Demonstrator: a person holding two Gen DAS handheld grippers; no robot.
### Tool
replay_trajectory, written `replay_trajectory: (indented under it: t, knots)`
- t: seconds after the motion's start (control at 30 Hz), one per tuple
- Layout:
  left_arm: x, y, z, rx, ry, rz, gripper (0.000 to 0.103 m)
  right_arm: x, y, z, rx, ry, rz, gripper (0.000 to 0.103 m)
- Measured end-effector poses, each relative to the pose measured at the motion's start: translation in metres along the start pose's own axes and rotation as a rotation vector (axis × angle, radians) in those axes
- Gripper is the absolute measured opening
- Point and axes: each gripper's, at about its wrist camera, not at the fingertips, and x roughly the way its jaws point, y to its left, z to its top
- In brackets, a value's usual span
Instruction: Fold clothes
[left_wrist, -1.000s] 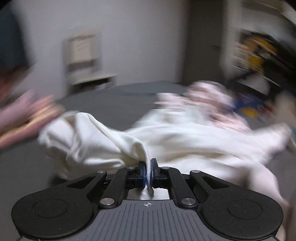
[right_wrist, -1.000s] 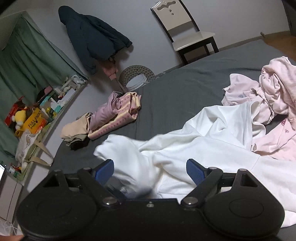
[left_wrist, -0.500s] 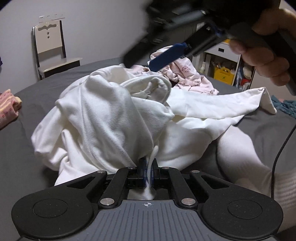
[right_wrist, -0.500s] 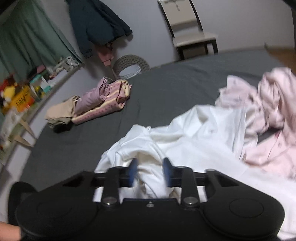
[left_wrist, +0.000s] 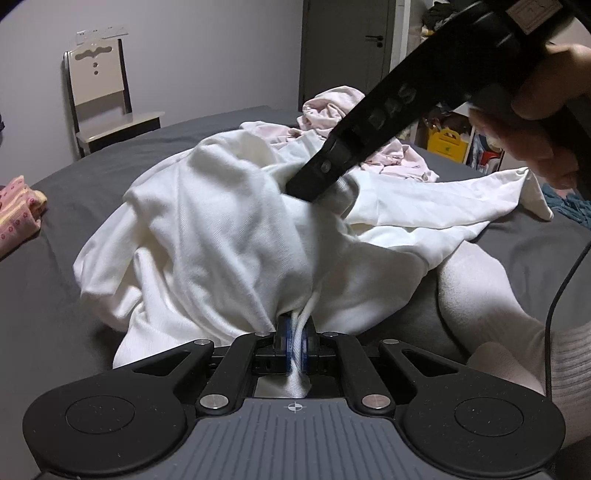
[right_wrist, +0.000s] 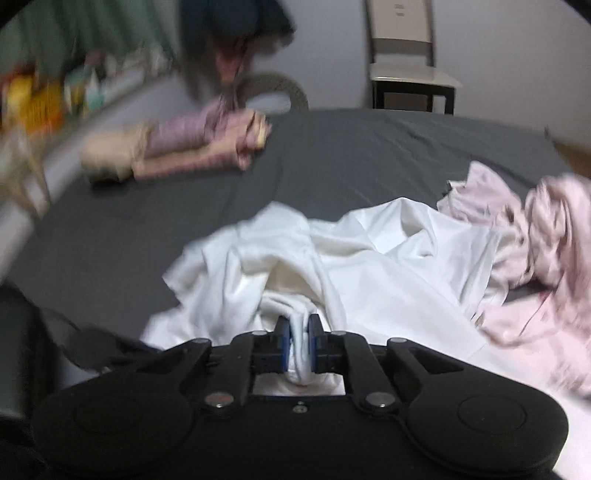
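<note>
The crumpled white cotton garment (left_wrist: 229, 229) lies heaped mid-bed on the dark grey bed sheet (left_wrist: 55, 295). The left gripper (left_wrist: 294, 341) has its jaws clamped on a bunched fold at the garment's six o'clock edge. The right gripper (right_wrist: 299, 341), jaws pinching another white fold, reaches in from two o'clock in the left view. Pale pink clothes (right_wrist: 546, 236) lie at the garment's two o'clock; a folded pink pile (right_wrist: 207, 147) rests at ten.

We're in a bedroom at home: a bed with a dark grey sheet (left_wrist: 92, 206) covered in laundry, a dining-style chair (left_wrist: 101, 99) against the wall, a closed door (left_wrist: 347, 51), and a jacket (right_wrist: 236, 22) hanging up.
</note>
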Motion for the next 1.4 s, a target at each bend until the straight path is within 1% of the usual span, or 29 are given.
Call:
replay_trajectory:
  t: [0.03,0.13,0.2,0.27,0.33,0.37,0.4,0.43,0.47,0.5,0.53,0.57,0.6,0.7,0.8,0.83,0.9,0.97,1.03,1.1,1.2,1.23,1.27,1.3,1.33,1.4]
  knots:
    - [0.0,0.001,-0.001,0.0,0.0,0.003,0.004,-0.009,-0.01,0.0,0.07,-0.032,0.04,0.009]
    - [-0.001,0.006,-0.002,-0.02,0.0,0.007,0.004,-0.035,-0.05,-0.004,0.367,-0.121,0.242,0.008]
    - [-0.003,0.008,-0.001,-0.028,-0.006,0.009,0.004,-0.049,-0.077,-0.012,0.554,-0.197,0.421,0.007]
    - [-0.006,0.01,-0.001,-0.029,-0.014,0.015,0.004,-0.063,-0.098,-0.022,0.697,-0.307,0.599,0.007]
    - [-0.008,0.013,-0.002,-0.028,-0.017,0.024,0.004,-0.078,-0.118,-0.031,0.785,-0.44,0.699,0.007]
    - [-0.009,0.015,-0.002,-0.031,-0.016,0.029,0.004,-0.086,-0.128,-0.035,0.825,-0.501,0.735,0.007]
    - [-0.01,0.017,-0.003,-0.035,-0.016,0.036,0.004,-0.091,-0.136,-0.038,0.84,-0.515,0.672,0.007]
    - [-0.011,0.02,-0.003,-0.041,-0.016,0.042,0.004,-0.094,-0.141,-0.04,0.838,-0.498,0.57,0.007]
    - [-0.011,0.022,-0.003,-0.048,-0.016,0.049,0.004,-0.093,-0.145,-0.041,0.804,-0.455,0.428,0.009]
    - [-0.012,0.025,-0.003,-0.056,-0.015,0.055,0.004,-0.093,-0.148,-0.043,0.77,-0.408,0.289,0.012]
    - [-0.012,0.027,-0.003,-0.064,-0.012,0.059,0.004,-0.088,-0.15,-0.045,0.754,-0.351,0.177,0.02]
    - [-0.011,0.029,-0.003,-0.073,-0.008,0.062,0.004,-0.084,-0.153,-0.048,0.747,-0.323,0.118,0.033]
    - [-0.011,0.03,-0.003,-0.078,-0.006,0.062,0.004,-0.08,-0.156,-0.051,0.74,-0.295,0.06,0.037]
    - [-0.01,0.029,-0.003,-0.073,-0.003,0.068,0.004,-0.069,-0.164,-0.061,0.713,-0.213,-0.106,0.038]
    - [-0.007,0.027,-0.004,-0.074,-0.001,0.069,0.004,-0.078,-0.157,-0.062,0.632,-0.209,-0.054,0.039]
    - [-0.006,0.028,-0.004,-0.076,0.0,0.068,0.004,-0.077,-0.15,-0.06,0.585,-0.175,-0.02,0.039]
    - [-0.006,0.029,-0.004,-0.082,0.002,0.067,0.004,-0.07,-0.134,-0.058,0.506,-0.118,0.012,0.038]
    - [-0.005,0.03,-0.004,-0.083,0.003,0.067,0.004,-0.062,-0.127,-0.061,0.467,-0.082,0.014,0.038]
    - [-0.005,0.03,-0.004,-0.08,0.003,0.066,0.004,-0.053,-0.126,-0.064,0.481,-0.076,0.02,0.038]
    - [-0.005,0.03,-0.004,-0.078,0.002,0.067,0.004,-0.046,-0.127,-0.065,0.502,-0.076,0.054,0.038]
    - [-0.006,0.029,-0.005,-0.078,0.0,0.066,0.004,-0.03,-0.13,-0.066,0.546,-0.061,0.043,0.038]
    - [-0.006,0.029,-0.005,-0.079,0.0,0.066,0.004,-0.026,-0.133,-0.069,0.573,-0.075,0.068,0.027]
    - [-0.006,0.03,-0.004,-0.08,0.0,0.065,0.004,-0.023,-0.136,-0.071,0.6,-0.089,0.094,0.006]
    - [-0.006,0.03,-0.004,-0.081,-0.001,0.065,0.004,-0.023,-0.139,-0.072,0.626,-0.109,0.117,0.005]
    - [-0.007,0.03,-0.004,-0.082,-0.001,0.064,0.004,-0.027,-0.14,-0.074,0.641,-0.143,0.118,0.005]
    - [-0.007,0.031,-0.004,-0.084,-0.002,0.063,0.004,-0.044,-0.143,-0.075,0.681,-0.232,0.13,0.004]
